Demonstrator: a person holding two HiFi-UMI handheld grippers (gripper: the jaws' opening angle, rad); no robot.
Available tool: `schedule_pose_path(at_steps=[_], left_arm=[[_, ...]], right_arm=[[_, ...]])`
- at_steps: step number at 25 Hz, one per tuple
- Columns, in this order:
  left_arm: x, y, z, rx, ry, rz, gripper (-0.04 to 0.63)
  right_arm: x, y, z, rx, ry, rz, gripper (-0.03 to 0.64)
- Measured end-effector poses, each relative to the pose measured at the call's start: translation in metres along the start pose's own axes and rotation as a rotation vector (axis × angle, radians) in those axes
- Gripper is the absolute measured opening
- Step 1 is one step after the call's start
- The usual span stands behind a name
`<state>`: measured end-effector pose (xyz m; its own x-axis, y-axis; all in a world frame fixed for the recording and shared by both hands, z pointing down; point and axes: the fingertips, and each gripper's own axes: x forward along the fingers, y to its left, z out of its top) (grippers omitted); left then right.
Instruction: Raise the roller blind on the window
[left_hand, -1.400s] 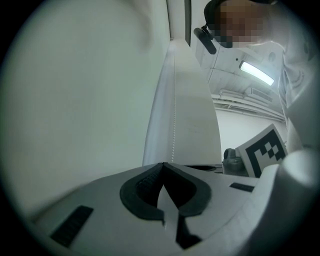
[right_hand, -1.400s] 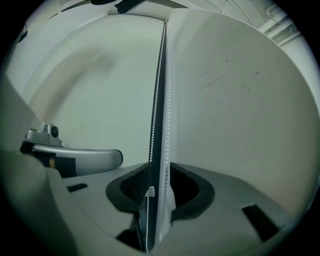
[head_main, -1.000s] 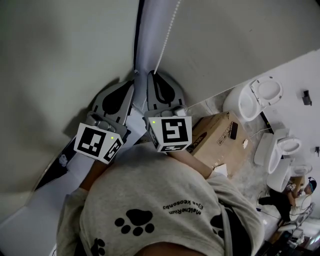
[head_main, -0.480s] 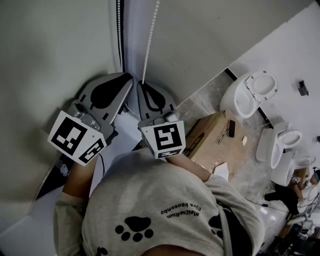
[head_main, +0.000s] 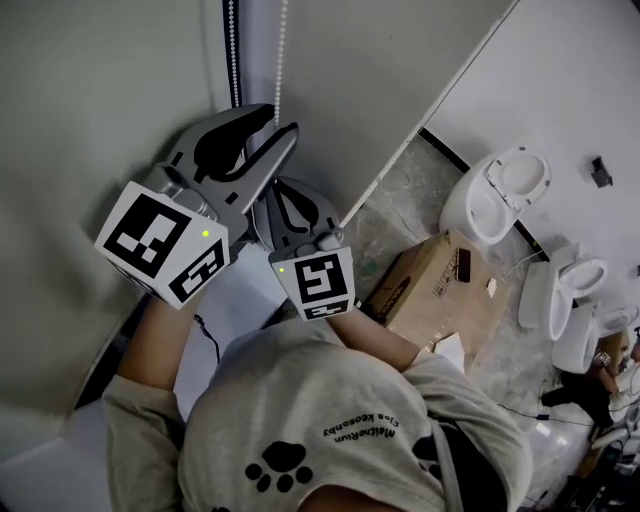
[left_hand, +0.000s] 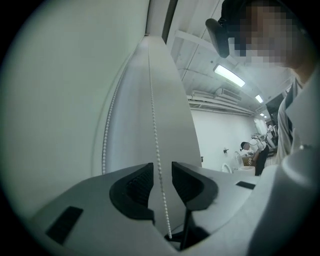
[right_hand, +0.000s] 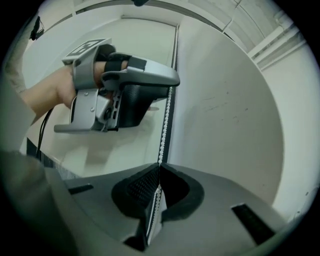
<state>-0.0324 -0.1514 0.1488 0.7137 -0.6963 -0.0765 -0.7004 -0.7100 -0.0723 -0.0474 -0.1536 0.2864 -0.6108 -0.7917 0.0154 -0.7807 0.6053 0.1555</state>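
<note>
The blind's white bead chain (head_main: 281, 50) hangs in two strands down a pale window strip (head_main: 255, 45) between grey walls. My left gripper (head_main: 272, 120) is the upper one. Its jaws have just been opening, and one strand (left_hand: 155, 130) runs through the gap without either pad touching it. The other strand (left_hand: 106, 140) hangs free to its left. Just below, my right gripper (head_main: 278, 192) is shut on the chain (right_hand: 165, 120), which disappears between its pressed pads (right_hand: 159, 167). In the right gripper view the left gripper (right_hand: 170, 85) hangs above, straddling the same strand.
Grey wall (head_main: 90, 120) fills the left. On the floor far below at the right stand a cardboard box (head_main: 440, 285) and several white toilets (head_main: 500, 195). A person (left_hand: 246, 148) stands far off in the room.
My left gripper has climbed along the chain from beside the right gripper to above it, and its jaws have gone from shut to open. The right gripper has stayed shut on the chain.
</note>
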Motion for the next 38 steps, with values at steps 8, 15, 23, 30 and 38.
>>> schedule_pose_path(at_steps=[8, 15, 23, 30, 38], left_arm=[[0.002, -0.011, 0.006, 0.176, 0.024, 0.047, 0.015], [-0.002, -0.007, -0.003, 0.197, -0.018, 0.136, 0.009], [-0.006, -0.002, -0.022, 0.132, -0.049, 0.191, 0.009], [-0.003, -0.002, -0.068, 0.072, 0.017, 0.2, 0.008], [-0.008, -0.013, -0.129, 0.022, 0.06, 0.22, 0.008]], right_arm=[[-0.009, 0.007, -0.022, -0.044, -0.005, 0.0, 0.012], [-0.01, 0.0, -0.03, -0.08, -0.04, -0.025, 0.011], [-0.007, 0.003, -0.049, -0.07, -0.04, -0.025, 0.011], [-0.008, 0.007, -0.094, -0.037, 0.054, -0.015, 0.011], [-0.01, 0.022, -0.155, -0.038, 0.119, 0.026, 0.011]])
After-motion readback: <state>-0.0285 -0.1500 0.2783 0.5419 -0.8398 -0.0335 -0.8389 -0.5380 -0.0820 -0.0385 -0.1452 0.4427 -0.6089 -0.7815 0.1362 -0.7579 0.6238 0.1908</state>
